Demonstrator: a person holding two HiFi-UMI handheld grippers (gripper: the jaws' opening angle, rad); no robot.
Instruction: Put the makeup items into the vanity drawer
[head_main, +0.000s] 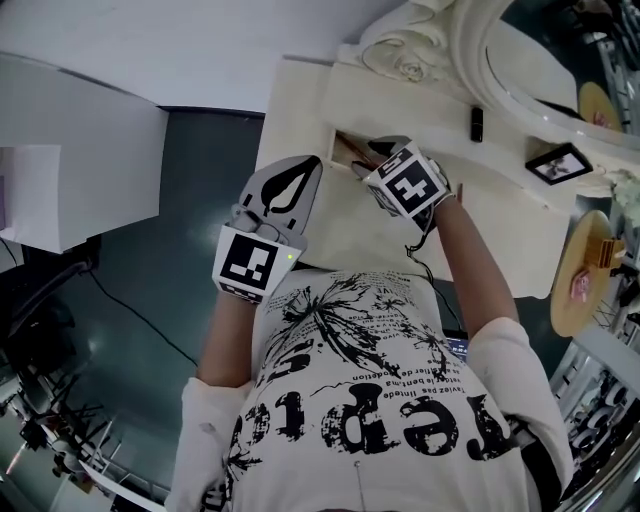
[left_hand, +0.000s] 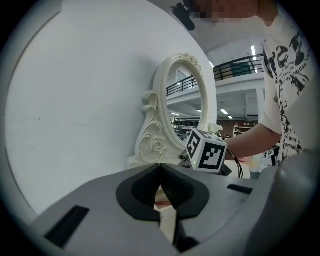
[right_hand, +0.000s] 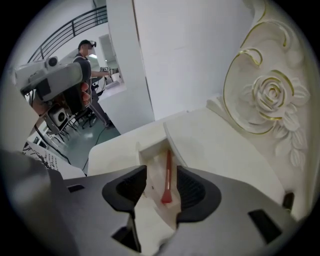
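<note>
The cream vanity (head_main: 300, 100) has its drawer (head_main: 345, 148) pulled open. In the right gripper view a red makeup brush (right_hand: 167, 175) lies along the inside of the drawer (right_hand: 150, 149). My right gripper (right_hand: 161, 184) hangs just above it, pointing steeply down, its jaws apart and not touching the brush. In the head view the right gripper (head_main: 372, 155) is over the drawer's opening. My left gripper (head_main: 305, 168) is held just left of the drawer. Its jaws meet at the tips with nothing between them (left_hand: 160, 169).
The oval mirror (head_main: 520, 60) with its carved rose frame (right_hand: 272, 95) stands at the vanity's back. A small black tube (head_main: 477, 123) and a picture frame (head_main: 558, 163) sit on the top. A white table (head_main: 70, 170) is at the left, dark floor between.
</note>
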